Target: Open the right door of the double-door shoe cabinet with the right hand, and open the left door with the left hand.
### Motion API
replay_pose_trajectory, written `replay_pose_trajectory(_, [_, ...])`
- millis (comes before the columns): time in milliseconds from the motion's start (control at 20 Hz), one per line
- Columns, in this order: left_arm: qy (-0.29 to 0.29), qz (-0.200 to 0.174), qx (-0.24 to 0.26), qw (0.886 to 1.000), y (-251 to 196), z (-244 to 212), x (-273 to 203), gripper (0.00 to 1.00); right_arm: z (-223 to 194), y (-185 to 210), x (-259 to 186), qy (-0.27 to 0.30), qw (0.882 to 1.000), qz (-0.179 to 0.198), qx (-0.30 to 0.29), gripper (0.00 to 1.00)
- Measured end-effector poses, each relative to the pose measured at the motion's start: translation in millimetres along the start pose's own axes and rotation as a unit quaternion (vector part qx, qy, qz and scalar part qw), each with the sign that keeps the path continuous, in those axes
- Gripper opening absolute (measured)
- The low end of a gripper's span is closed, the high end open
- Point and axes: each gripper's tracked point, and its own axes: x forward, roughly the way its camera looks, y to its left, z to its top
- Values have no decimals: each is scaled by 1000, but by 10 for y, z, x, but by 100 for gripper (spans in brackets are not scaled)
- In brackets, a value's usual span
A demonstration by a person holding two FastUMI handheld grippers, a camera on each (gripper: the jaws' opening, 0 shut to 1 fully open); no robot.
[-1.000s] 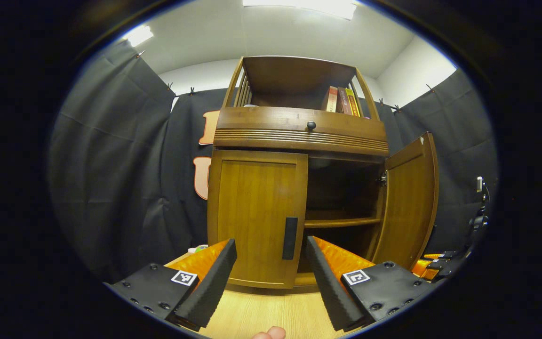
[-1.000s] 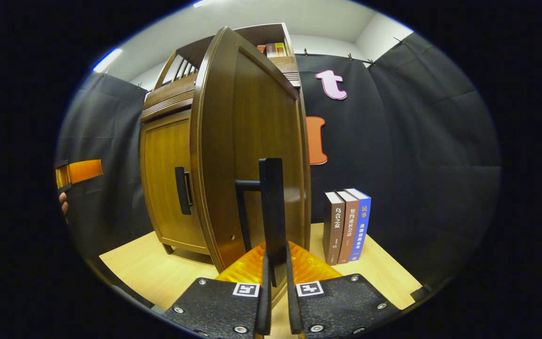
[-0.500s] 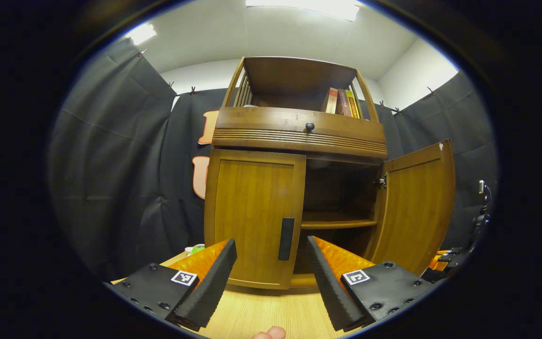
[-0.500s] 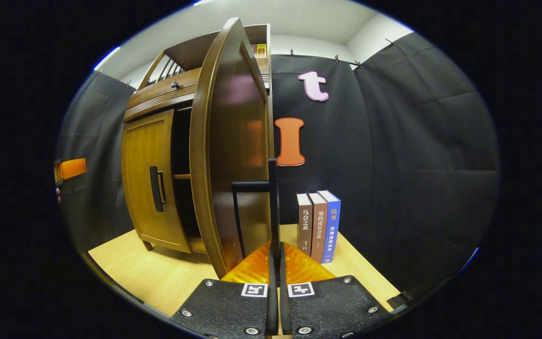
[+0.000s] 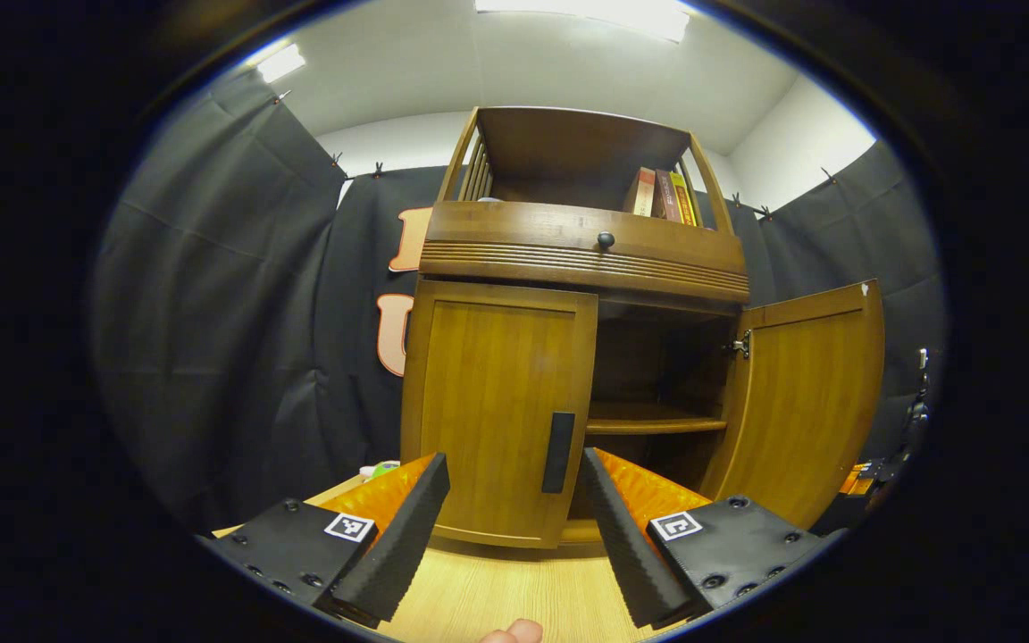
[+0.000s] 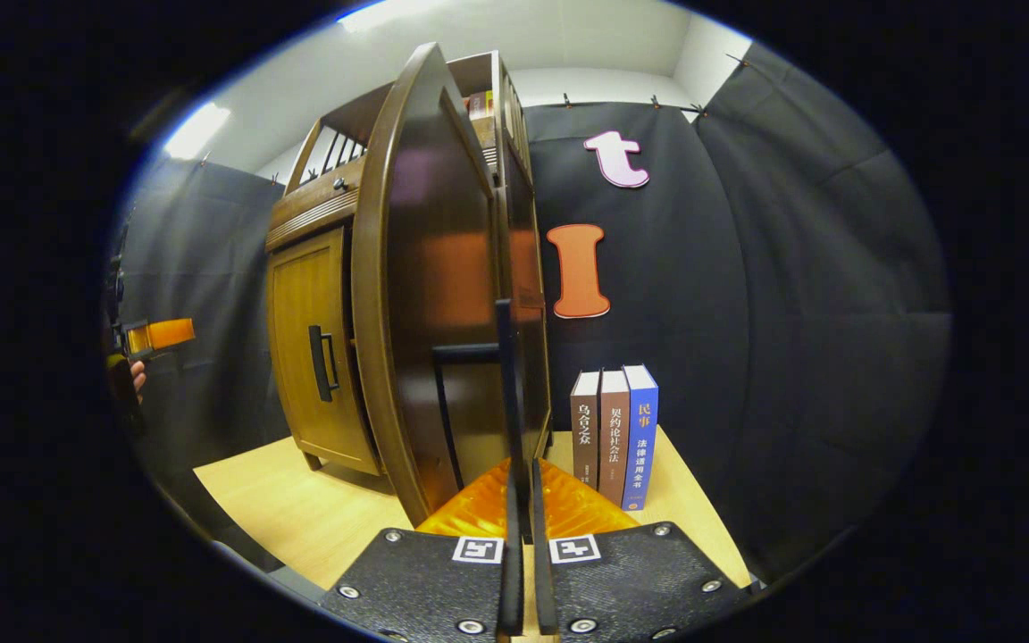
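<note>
The right door (image 5: 805,402) has swung out wider over the last second, baring more of the inner shelf (image 5: 653,420). The right gripper (image 6: 522,572), clamped on that door's handle (image 6: 504,393), has travelled round with it. The left gripper (image 5: 514,536) has drifted slightly, its jaws no narrower than before.

One shoe cabinet (image 5: 581,259), two doors, one left door (image 5: 497,411) closed, one right door (image 5: 805,402) open, two door handles (image 5: 557,452) (image 6: 506,384), one drawer knob (image 5: 605,239), three books (image 6: 614,438) on the bench (image 6: 300,509), three books (image 5: 665,195) on the top shelf (image 5: 559,183).
</note>
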Motion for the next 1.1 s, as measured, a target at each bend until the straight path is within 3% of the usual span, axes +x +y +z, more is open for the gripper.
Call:
replay_pose_trajectory(150, [3,7,3,1000,38,-11,-5,95,9,29,-90,-3,1000,-16,-15,6])
replay_pose_trajectory(200, [5,7,4,1000,42,-19,-8,95,14,-7,-193,-3,999,-26,-21,15])
replay_pose_trajectory(250, [6,8,4,1000,44,-26,-10,95,-15,-11,-311,3,999,-36,-18,6])
replay_pose_trajectory(500, [19,-12,12,1000,-9,-85,10,95,170,288,-799,0,996,-82,-27,5])
replay_pose_trajectory(850, [10,-79,3,997,-281,-91,191,95,493,1210,-716,-47,997,-54,-9,7])
replay_pose_trajectory(1100, [22,-107,28,994,-306,-178,227,95,315,1353,-603,-25,998,-53,-15,63])
